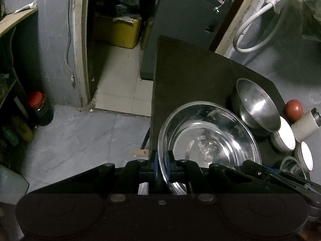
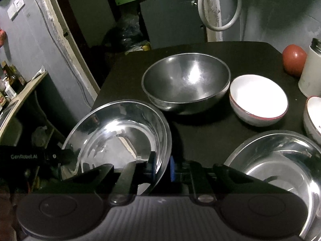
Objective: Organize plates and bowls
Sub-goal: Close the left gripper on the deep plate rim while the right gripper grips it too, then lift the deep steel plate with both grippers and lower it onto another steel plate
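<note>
Polished steel, thin-walled and mirror-bright: the shallow steel plate (image 2: 120,136) is tilted up off the near left part of the black tabletop (image 2: 200,132), gripped at two spots on its rim. The left gripper (image 1: 162,166) has its blue pads (image 1: 154,165) pinched across the rim at the near left edge, and the right gripper (image 2: 162,168) clamps the rim on the plate's right side, one pad inside, one outside. I judge the plate light and stiff but slick; a rim pinch leaves little contact, so it could pivot or slide between the pads if tipped fast. The rolled lip is the sensible hold, and two opposed grips should steady it.

Just behind it sits a deep steel bowl (image 2: 185,84), heavier-looking, also slippery. To its right are two white bowls with red rims (image 2: 258,98), probably ceramic and chippable, best set down gently. A second steel plate (image 2: 280,160) lies near right. Further back stand a red ball-like object (image 2: 294,60) and a white jar (image 2: 311,74).
</note>
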Tool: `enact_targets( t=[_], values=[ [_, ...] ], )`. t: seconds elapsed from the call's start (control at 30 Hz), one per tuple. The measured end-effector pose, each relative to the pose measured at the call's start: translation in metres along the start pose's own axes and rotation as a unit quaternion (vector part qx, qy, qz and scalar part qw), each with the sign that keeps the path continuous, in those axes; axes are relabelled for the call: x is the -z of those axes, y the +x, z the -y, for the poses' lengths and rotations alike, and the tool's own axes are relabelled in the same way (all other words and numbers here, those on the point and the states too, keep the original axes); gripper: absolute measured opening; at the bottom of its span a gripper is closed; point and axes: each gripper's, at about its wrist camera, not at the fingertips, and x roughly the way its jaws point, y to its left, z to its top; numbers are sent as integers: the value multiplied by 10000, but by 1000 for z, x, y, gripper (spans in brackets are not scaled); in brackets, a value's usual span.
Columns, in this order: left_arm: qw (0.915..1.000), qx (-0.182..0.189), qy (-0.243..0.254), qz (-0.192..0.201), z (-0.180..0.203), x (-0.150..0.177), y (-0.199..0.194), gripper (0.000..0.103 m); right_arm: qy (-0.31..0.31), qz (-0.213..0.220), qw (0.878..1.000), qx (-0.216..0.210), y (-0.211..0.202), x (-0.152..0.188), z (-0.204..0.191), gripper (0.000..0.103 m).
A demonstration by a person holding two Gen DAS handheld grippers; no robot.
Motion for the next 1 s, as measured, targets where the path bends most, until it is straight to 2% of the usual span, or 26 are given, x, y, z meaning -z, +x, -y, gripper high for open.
enact_targets(
  t=[0.33,0.5,0.73,1.0],
  values=[
    [9999,-16,41,159,7,6,-23,8,-68,201,9997,-71,-23,4,-2,15],
    [9993,141,221,274,22,8,-42,8,61,351,9994,-31,-48,7,5,15],
    [9960,613,631,137,70,19,-43,8,411,539,9969,403,-96,20,40,15],
    [9871,1015,1229,-124,129,39,-27,8,829,567,9901,982,-130,42,85,16]
  ],
)
